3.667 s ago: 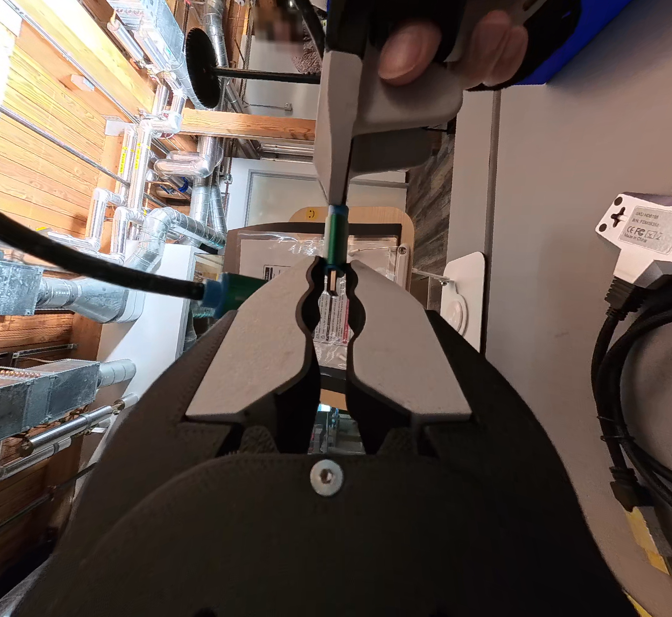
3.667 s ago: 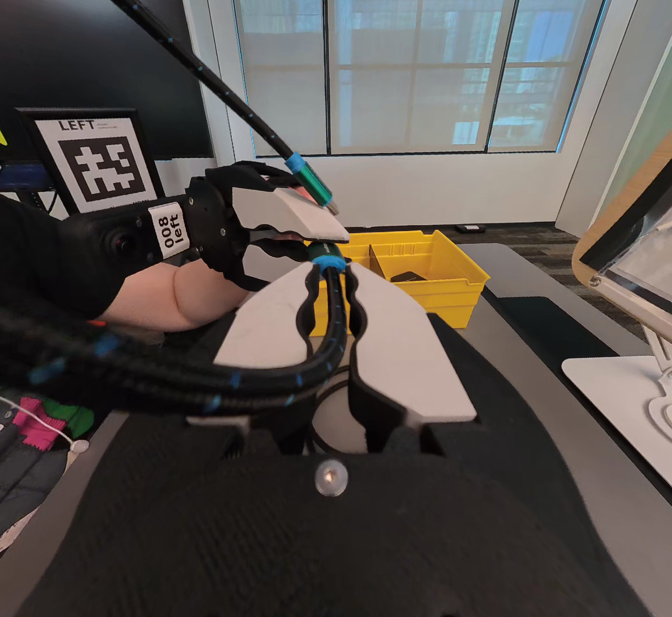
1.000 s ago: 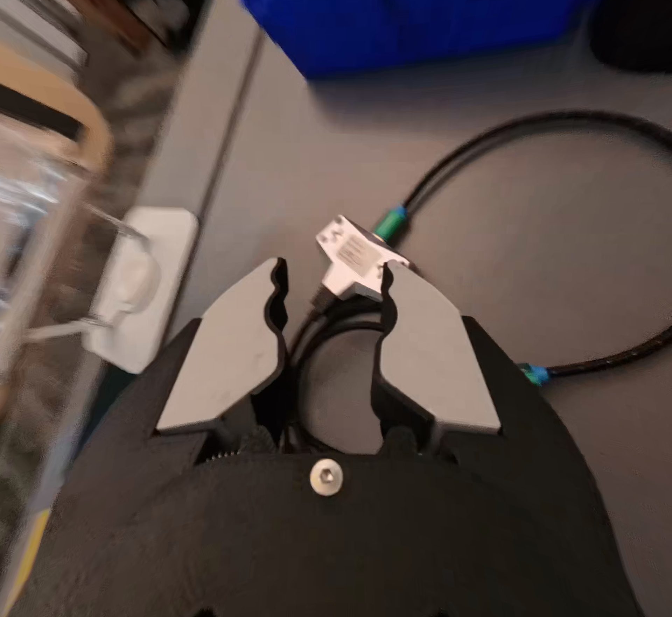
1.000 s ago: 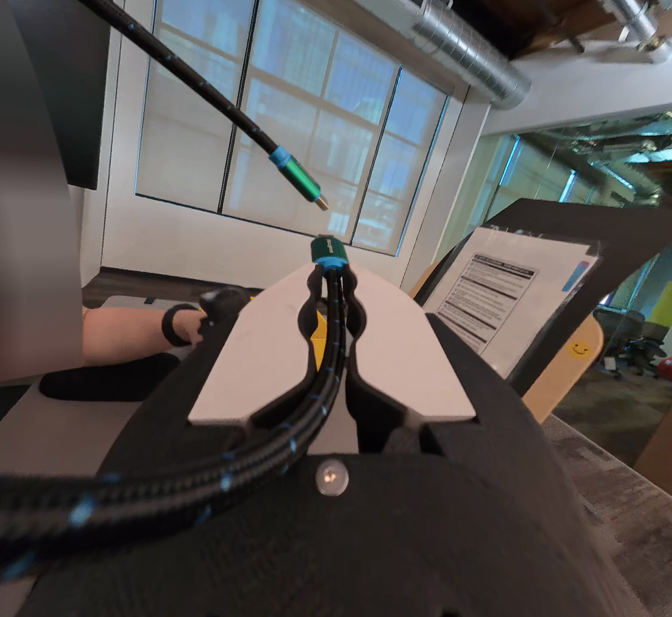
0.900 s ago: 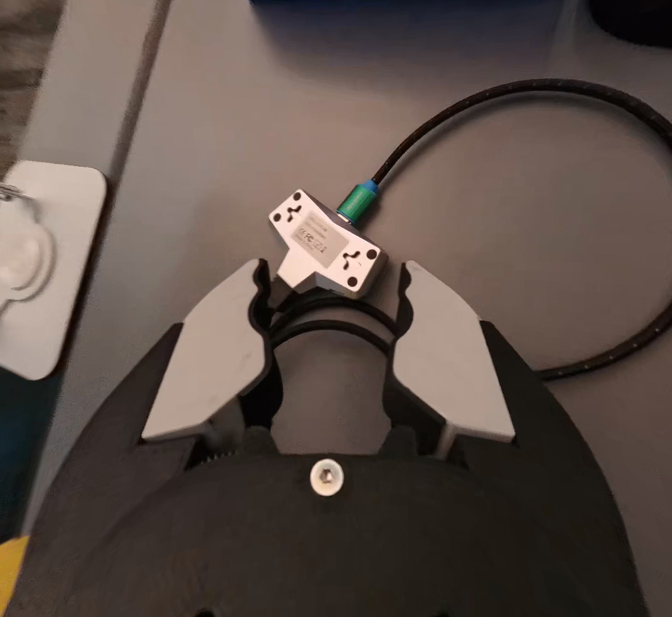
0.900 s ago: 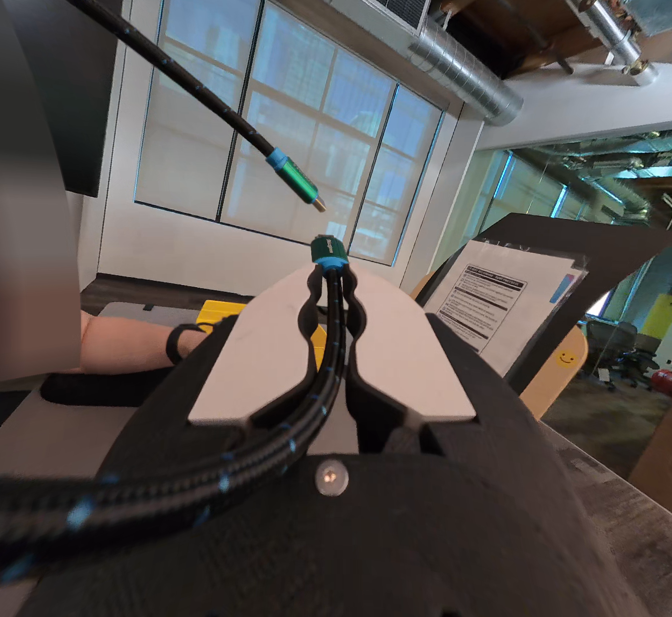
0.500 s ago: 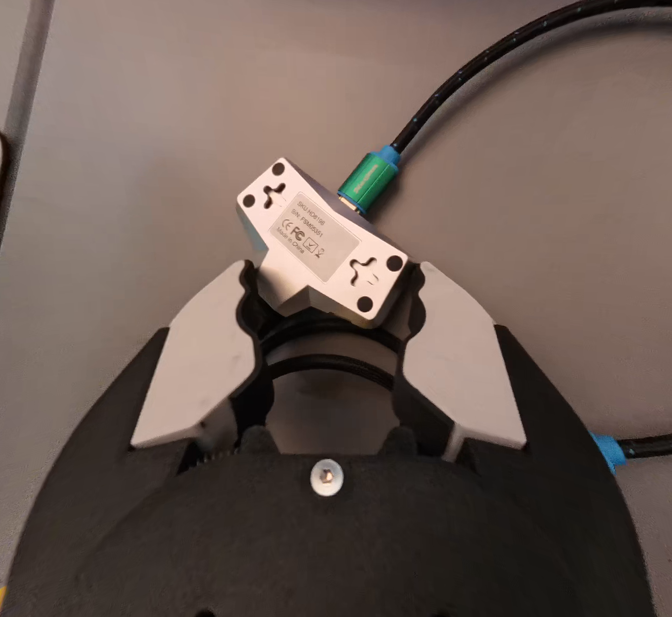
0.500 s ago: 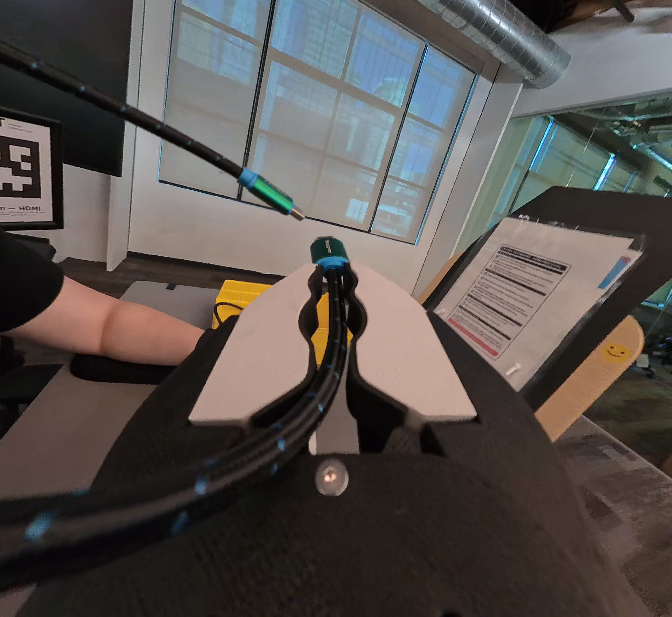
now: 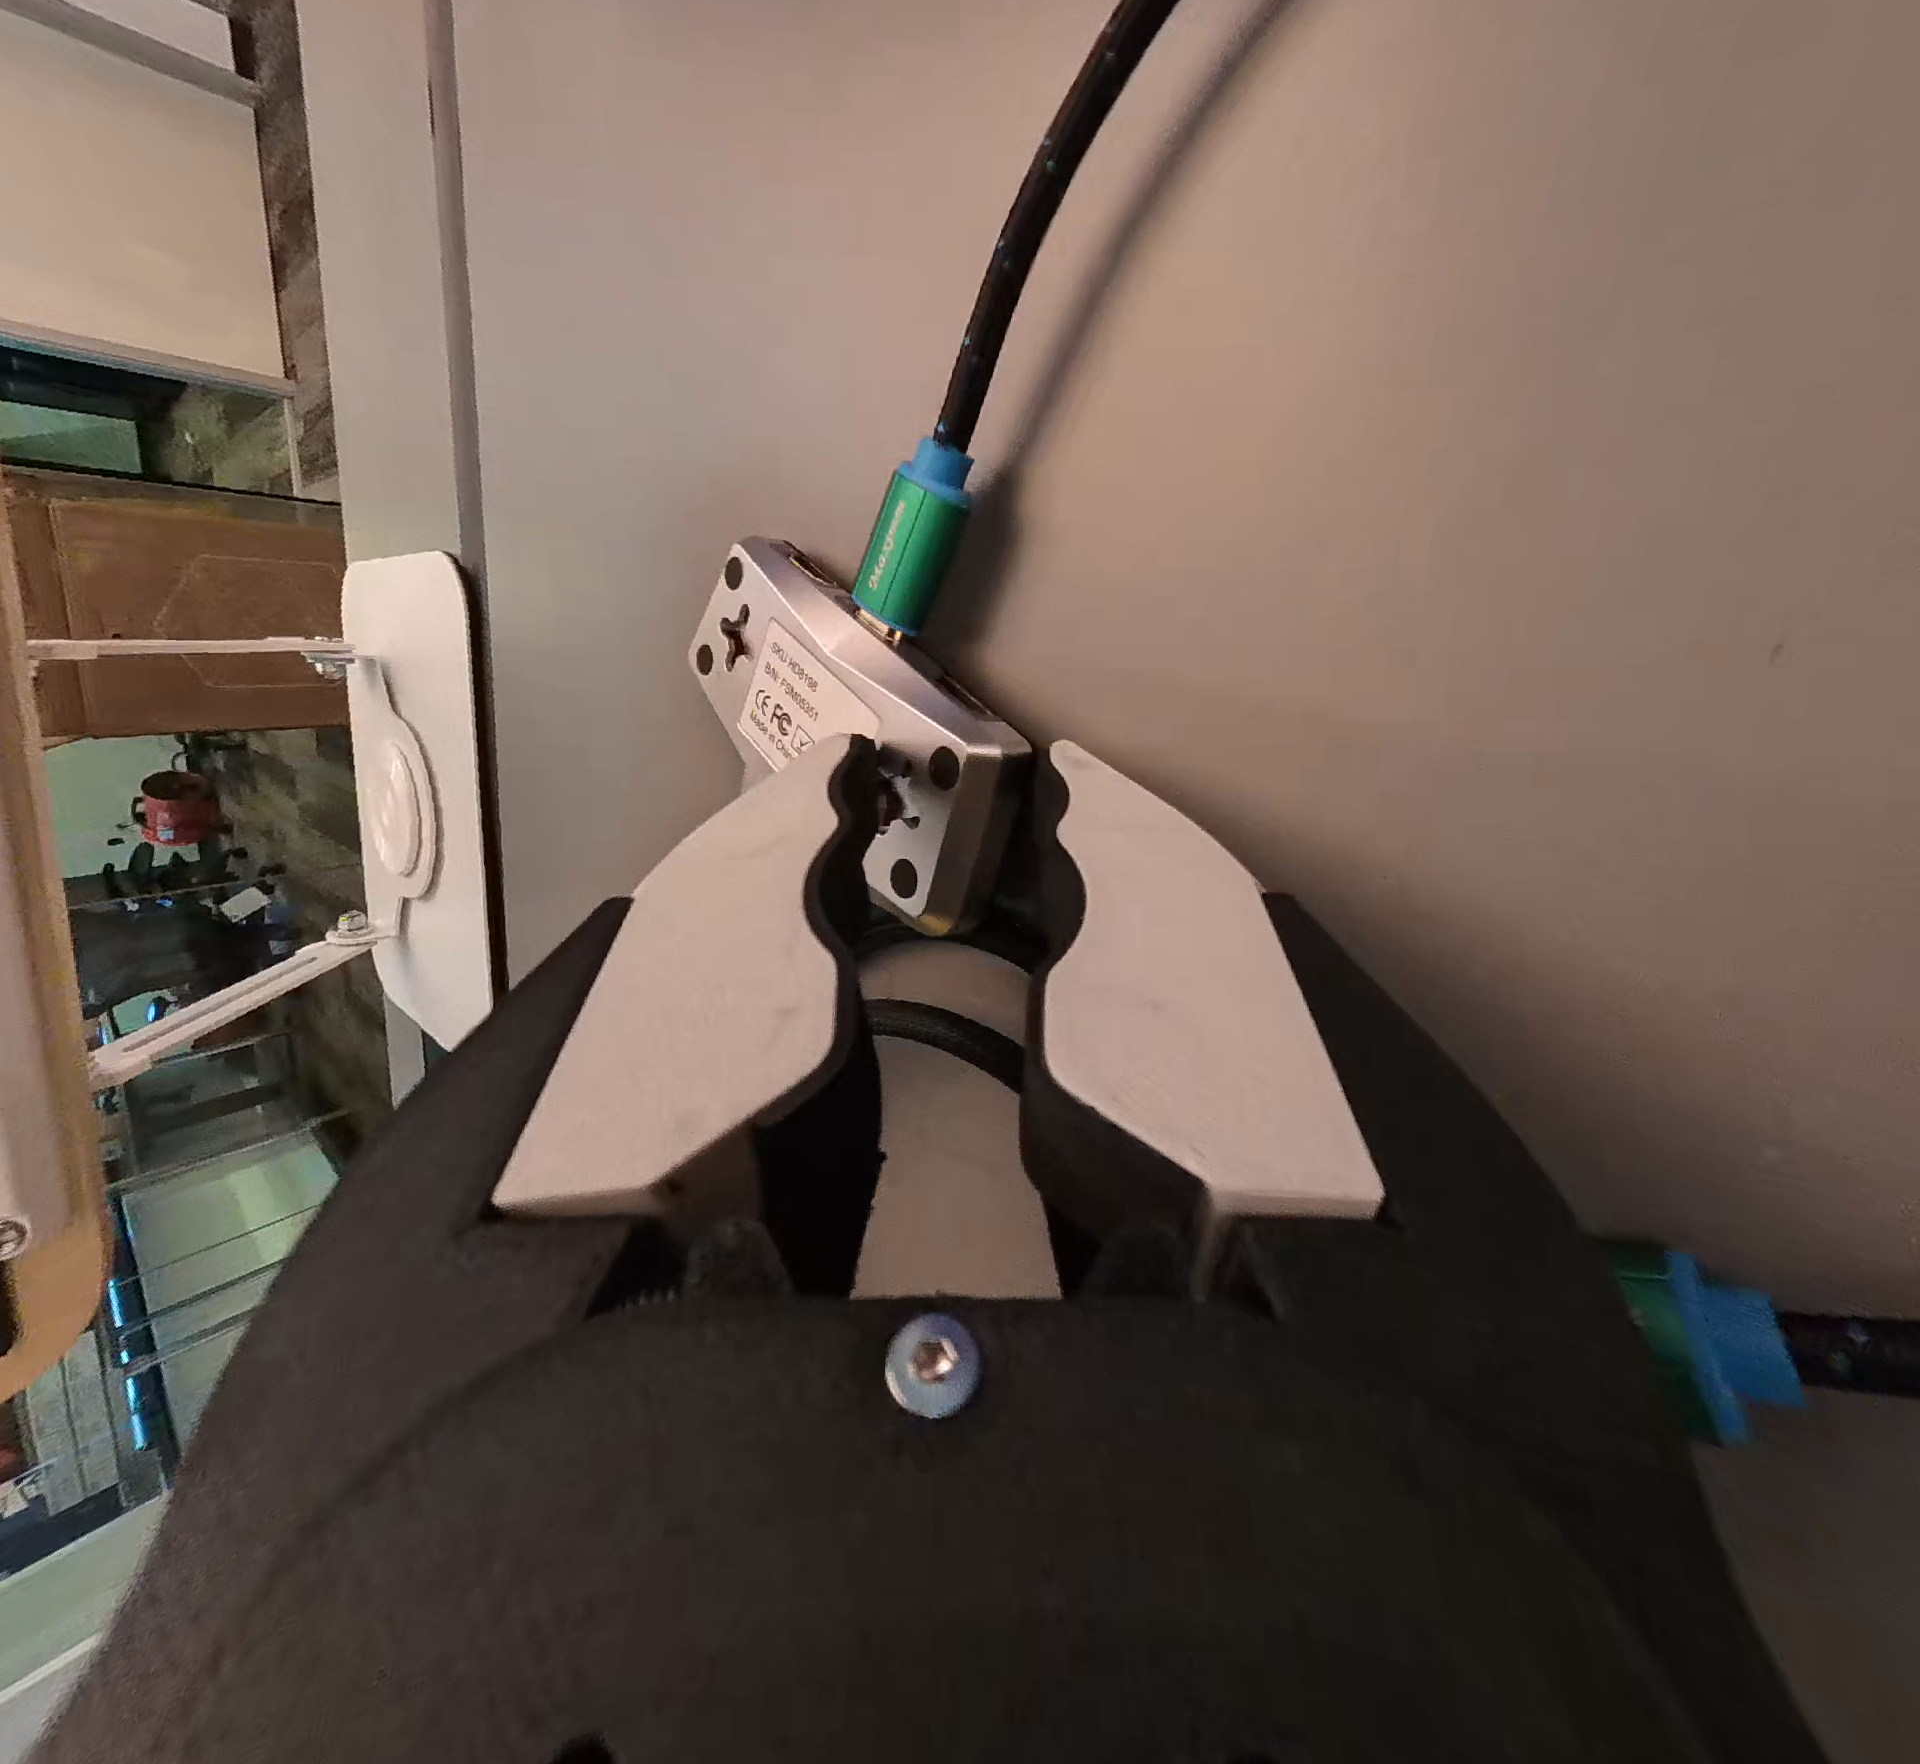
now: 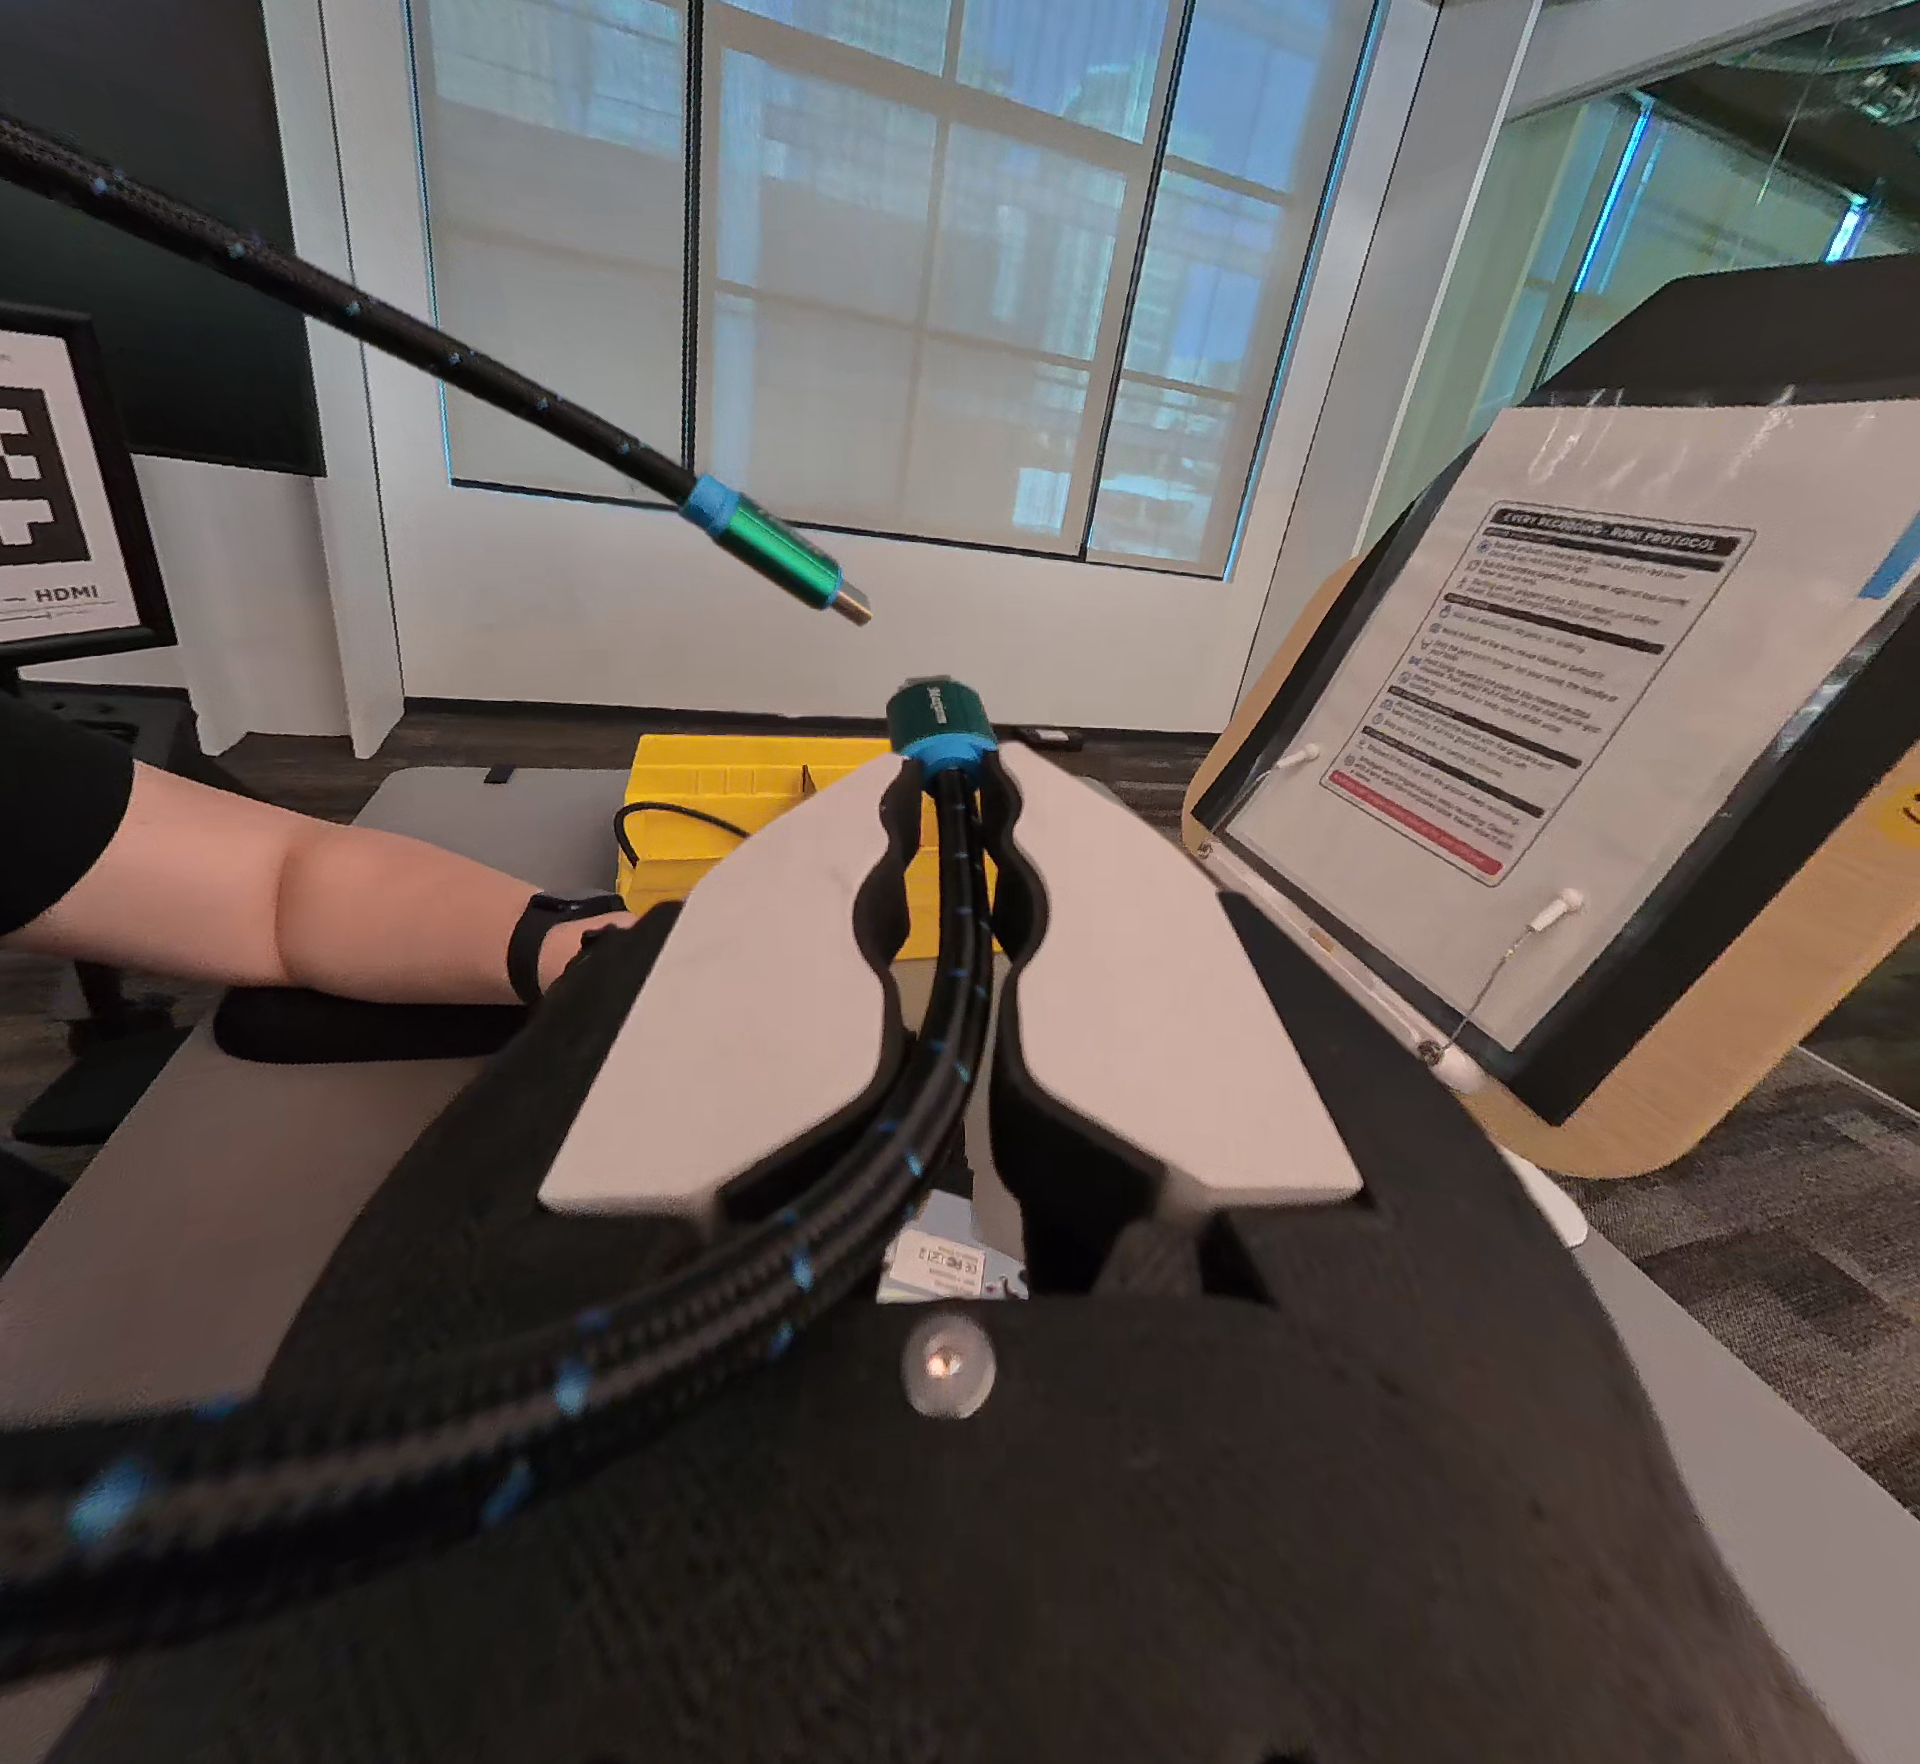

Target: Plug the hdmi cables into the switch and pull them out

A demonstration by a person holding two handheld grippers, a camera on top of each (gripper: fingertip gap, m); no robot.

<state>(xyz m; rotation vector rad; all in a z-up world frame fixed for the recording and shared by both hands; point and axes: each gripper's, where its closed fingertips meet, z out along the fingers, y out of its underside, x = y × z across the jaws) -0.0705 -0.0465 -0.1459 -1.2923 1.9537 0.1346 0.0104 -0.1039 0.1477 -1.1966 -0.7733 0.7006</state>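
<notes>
Silver switch (image 9: 862, 738) sits clamped in your left gripper (image 9: 945, 758) — one green plug (image 9: 909, 556) seated at 12 o'clock; your right gripper (image 10: 951, 779) pinches a braided cable (image 10: 951, 925).

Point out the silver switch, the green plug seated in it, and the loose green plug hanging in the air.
silver switch (image 9: 831, 675), left wrist view, on its labelled flat face.
green plug seated in it (image 9: 910, 551), left wrist view, on the middle of its green shell.
loose green plug (image 10: 774, 551), right wrist view, on its green shell, behind the metal tip.
</notes>
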